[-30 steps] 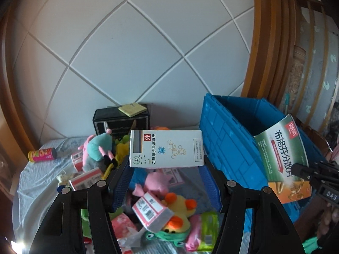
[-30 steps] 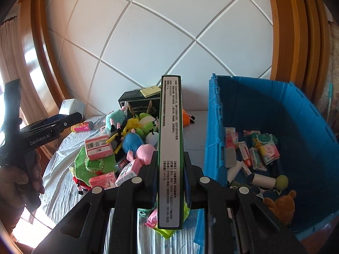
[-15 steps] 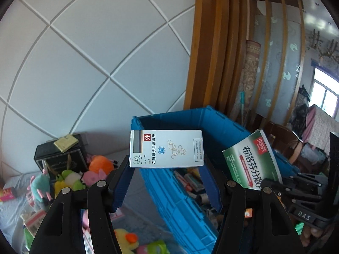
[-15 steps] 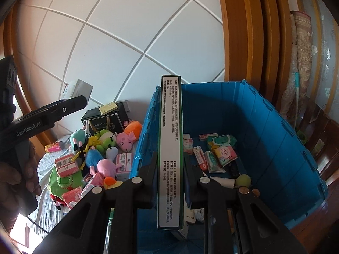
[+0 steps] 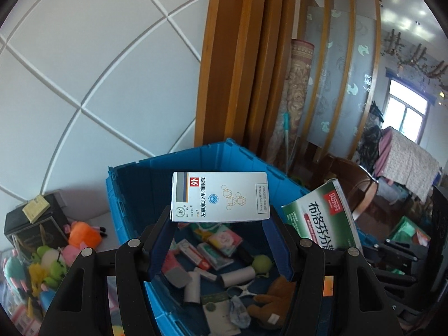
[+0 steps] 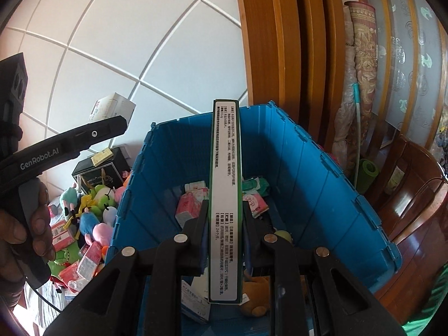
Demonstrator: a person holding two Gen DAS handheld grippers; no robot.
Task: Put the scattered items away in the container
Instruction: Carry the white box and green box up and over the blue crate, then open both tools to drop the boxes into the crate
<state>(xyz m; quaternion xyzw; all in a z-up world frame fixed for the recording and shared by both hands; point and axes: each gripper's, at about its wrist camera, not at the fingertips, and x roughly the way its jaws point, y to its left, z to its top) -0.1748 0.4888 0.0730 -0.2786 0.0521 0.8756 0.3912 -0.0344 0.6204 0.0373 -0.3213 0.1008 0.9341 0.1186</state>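
Boxes are the business of this moment: a white eye-drop box (image 5: 219,197) sits clamped between the fingers of the left gripper (image 5: 219,224), its long axis lying crosswise from one finger to the other, printed face toward the camera, and it hangs above the open blue container (image 5: 131,201). The right gripper (image 6: 225,218) is clenched on a green-edged medicine box (image 6: 225,196), held on edge with its narrow side toward the lens and its long axis running forward along the fingers, out over the bin's interior. In the left view that same box shows its green and white face, tilted, just beside the white one. Both loads look to be inside the rim line, so the step in hand is likely the release. To do it well, lower each box closer to the packets, tubes and brown plush toy (image 5: 275,302) already on the bin floor, then let go one at a time so they do not knock together or bounce out. Plush toys (image 6: 95,212) and packets remain scattered on the table beside the bin, so much is left to gather.
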